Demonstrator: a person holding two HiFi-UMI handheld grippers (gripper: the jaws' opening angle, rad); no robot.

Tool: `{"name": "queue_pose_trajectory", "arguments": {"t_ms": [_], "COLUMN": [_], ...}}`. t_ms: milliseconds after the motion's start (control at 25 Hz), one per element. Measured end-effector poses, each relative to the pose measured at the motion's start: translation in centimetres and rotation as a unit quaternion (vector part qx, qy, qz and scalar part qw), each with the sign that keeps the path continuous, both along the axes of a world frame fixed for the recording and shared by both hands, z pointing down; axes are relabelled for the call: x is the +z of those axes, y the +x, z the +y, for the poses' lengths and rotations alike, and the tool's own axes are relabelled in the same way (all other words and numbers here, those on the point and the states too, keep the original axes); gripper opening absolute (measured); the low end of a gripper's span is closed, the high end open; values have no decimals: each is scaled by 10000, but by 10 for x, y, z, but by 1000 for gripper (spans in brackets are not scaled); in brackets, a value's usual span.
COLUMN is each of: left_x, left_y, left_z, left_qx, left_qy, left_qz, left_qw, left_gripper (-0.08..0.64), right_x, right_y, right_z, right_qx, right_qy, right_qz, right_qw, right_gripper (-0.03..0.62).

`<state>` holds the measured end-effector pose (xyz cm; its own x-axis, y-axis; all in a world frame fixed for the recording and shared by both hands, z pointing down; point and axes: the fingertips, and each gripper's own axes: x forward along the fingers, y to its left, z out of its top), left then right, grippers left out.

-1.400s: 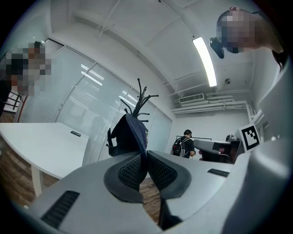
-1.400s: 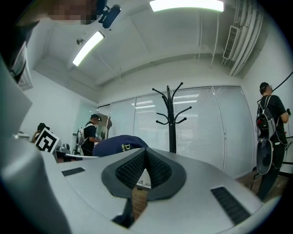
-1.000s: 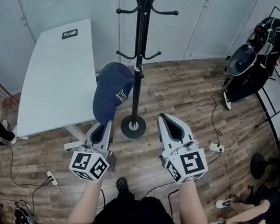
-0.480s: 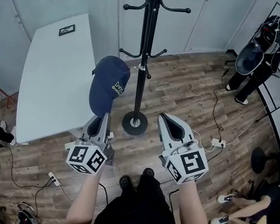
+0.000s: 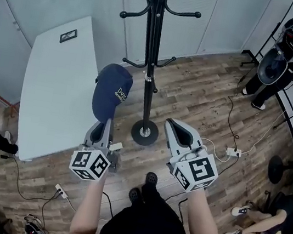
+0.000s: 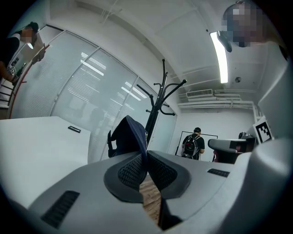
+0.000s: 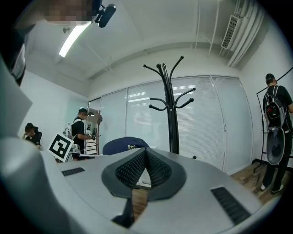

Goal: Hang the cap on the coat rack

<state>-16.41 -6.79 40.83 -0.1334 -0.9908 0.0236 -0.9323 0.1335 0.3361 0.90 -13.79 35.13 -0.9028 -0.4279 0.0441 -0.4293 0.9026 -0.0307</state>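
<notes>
Cap (image 5: 111,94) has been carried forward beside coat rack (image 5: 149,58), brim clamped by left gripper (image 5: 102,127); right gripper (image 5: 175,127) is held closed and empty; hanging is not yet done.

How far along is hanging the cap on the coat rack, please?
Done: the cap is picked up, with the left gripper shut on its brim. In hand: it is held in the air beside the coat rack. Left: no hook carries the cap yet. The right gripper is shut and empty.
</notes>
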Motion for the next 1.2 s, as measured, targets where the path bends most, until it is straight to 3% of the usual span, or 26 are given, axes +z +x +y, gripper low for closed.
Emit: {"name": "queue_pose_trajectory", "arguments": {"t_ms": [320, 560, 840, 1200], "left_x": [8, 14, 20, 24], "left_y": [-23, -37, -50, -65], "left_z": [-46, -72, -86, -96], "left_qx": [-105, -85, 216, 758], "left_qy": [-355, -475, -542, -870], "left_qz": [-302, -463, -494, -1320], "left_qw": [9989, 9978, 9971, 9845], "left_gripper": [34, 34, 34, 32], "right_x": [-13, -8, -10, -18], "right_y": [-19, -33, -55, -88], "right_z": [-52, -74, -79, -72], "right_qx": [-186, -366, -337, 122], "right_qy": [75, 112, 131, 95], "right_qz": [-260, -170, -77, -125], "right_qw": [9995, 9991, 9993, 9998], "right_gripper": [31, 31, 31, 31]}}
